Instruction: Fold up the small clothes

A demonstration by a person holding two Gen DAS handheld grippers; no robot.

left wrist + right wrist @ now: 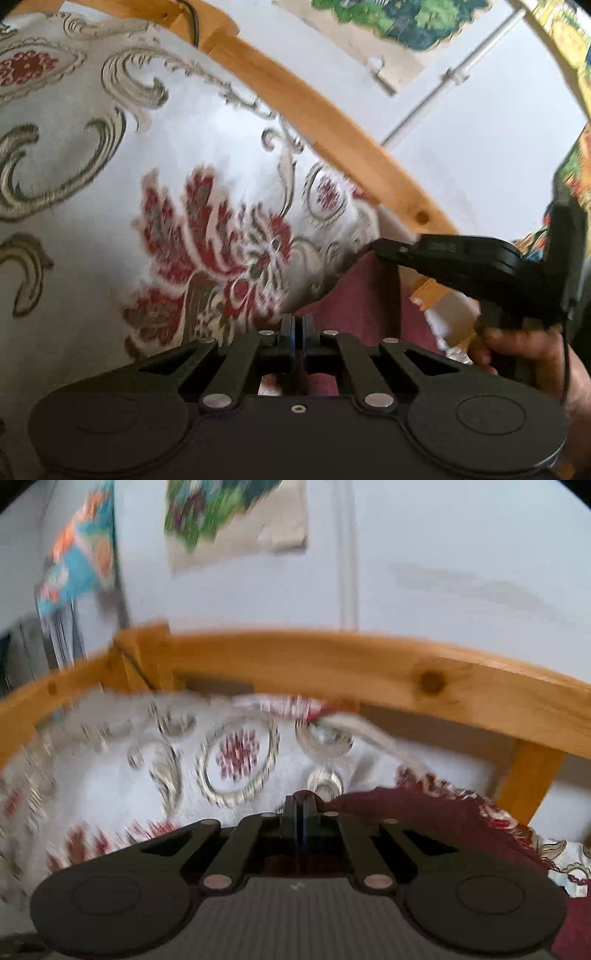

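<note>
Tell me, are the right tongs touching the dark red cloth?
Touching. In the left wrist view the right tongs pinch the upper edge of the dark red cloth, which hangs from their closed tips.

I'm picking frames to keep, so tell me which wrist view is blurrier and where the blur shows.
Right wrist view: heavy motion smear across the patterned bedspread and posters; only the right gripper is crisp. Left wrist view: milder blur; wooden bed frame bends from fisheye.
</note>
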